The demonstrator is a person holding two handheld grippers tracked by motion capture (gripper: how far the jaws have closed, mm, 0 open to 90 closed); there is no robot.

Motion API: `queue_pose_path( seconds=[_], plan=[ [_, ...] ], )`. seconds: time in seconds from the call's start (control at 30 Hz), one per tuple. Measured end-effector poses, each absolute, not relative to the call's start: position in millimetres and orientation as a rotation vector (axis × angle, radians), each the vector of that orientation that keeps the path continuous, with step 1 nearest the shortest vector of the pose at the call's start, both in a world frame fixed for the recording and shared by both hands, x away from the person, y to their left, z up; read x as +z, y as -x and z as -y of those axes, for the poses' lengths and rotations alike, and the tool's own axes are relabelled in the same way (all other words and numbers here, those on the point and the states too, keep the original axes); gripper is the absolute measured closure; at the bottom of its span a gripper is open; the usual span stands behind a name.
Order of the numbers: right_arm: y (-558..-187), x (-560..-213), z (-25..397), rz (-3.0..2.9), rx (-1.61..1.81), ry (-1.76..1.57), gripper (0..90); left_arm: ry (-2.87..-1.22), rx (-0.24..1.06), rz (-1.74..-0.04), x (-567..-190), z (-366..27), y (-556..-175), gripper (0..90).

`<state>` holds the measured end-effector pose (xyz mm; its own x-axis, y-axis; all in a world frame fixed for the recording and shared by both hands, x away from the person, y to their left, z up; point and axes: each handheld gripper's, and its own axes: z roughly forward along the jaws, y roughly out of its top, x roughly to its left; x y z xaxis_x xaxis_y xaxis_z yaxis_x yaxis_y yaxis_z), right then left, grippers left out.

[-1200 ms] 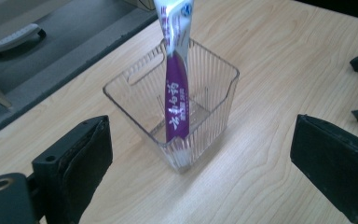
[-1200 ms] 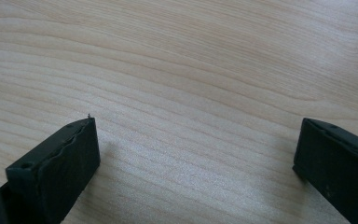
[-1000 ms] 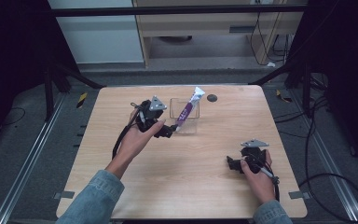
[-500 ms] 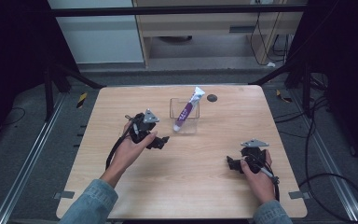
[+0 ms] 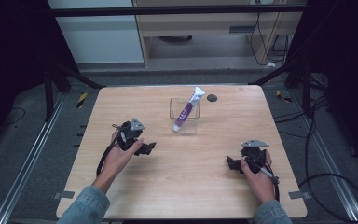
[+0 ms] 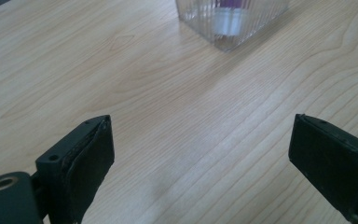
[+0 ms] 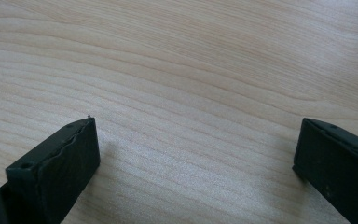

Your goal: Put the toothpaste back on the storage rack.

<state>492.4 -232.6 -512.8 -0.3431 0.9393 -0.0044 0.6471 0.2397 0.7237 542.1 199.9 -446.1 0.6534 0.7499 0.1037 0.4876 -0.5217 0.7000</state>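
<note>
both grippers, left gripper [image 5: 145, 148] and right gripper [image 5: 232, 164], fingers spread wide and empty; tube [image 5: 187, 110] leaning in clear cup [image 5: 184, 125] on desk [image 5: 186, 186].

Glass holder [image 6: 233, 21] cut off by the top edge; tube's [image 5: 186, 111] lettering too small to read.

left gripper [image 5: 142, 148] low, jaws spread wide, empty; right gripper [image 5: 235, 164] likewise wide apart, empty.

A light rounded-corner wooden table [image 5: 121, 102] stands on grey carpet [image 5: 23, 140]. Beyond it sit a pale wooden cabinet [image 5: 205, 23] and white panel [image 5: 98, 37].
</note>
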Motion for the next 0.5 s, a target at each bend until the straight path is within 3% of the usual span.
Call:
queue_pose_path(
  seconds=[0.5],
  plan=[
    [-492,-513,233,-2.077,0.886,-1.450,0.4,-2.152,0.557,-1.092,-465,-254,-533,6.6]
  ],
)
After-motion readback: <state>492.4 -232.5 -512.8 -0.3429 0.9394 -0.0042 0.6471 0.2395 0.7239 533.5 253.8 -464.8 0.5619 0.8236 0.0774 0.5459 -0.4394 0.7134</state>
